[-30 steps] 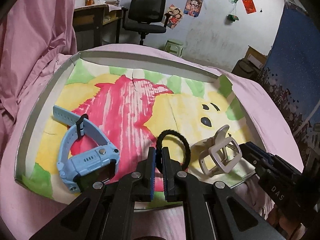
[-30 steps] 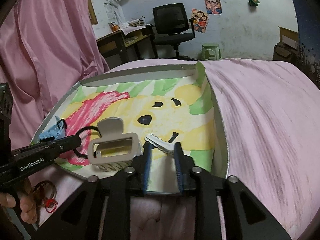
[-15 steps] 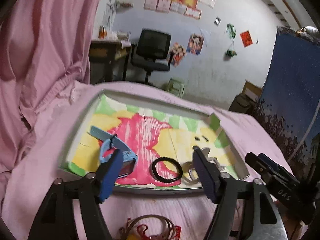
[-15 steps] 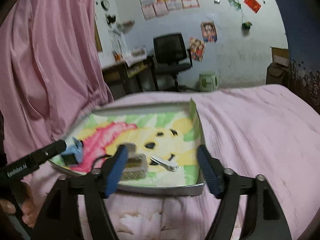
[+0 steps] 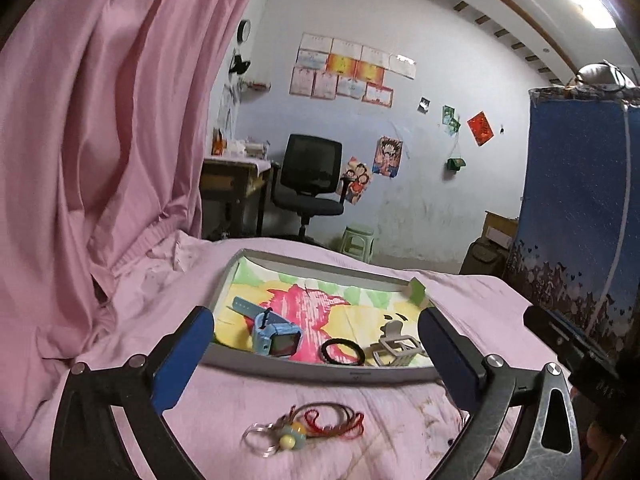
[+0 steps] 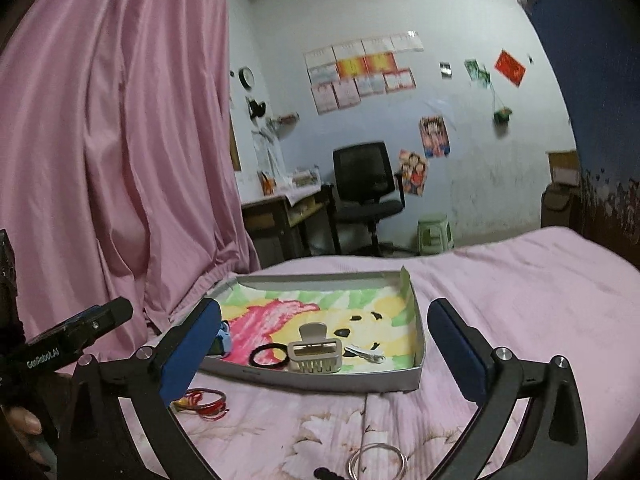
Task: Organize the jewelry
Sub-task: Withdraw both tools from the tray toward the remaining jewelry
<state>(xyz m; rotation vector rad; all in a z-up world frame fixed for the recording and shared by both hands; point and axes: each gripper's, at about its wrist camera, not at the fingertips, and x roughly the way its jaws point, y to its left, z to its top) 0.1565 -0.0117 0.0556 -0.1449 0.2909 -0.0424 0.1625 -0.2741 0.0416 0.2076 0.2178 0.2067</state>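
A shallow tray lined with a cartoon picture lies on the pink bed. In it are a blue watch, a black hair tie and a beige claw clip. The right wrist view also shows a small white hair clip beside the claw clip. A red string bracelet with a bead lies on the bed in front of the tray. My left gripper and right gripper both hover open and empty before the tray.
A silver bangle lies on the bed near the right gripper. A pink curtain hangs at the left. A hand holds the left gripper. An office chair, a desk and a green stool stand beyond the bed.
Both grippers have opened wide and pulled back and up from the tray. The left let go of the black hair tie and the right left the white clip; both lie in the tray.
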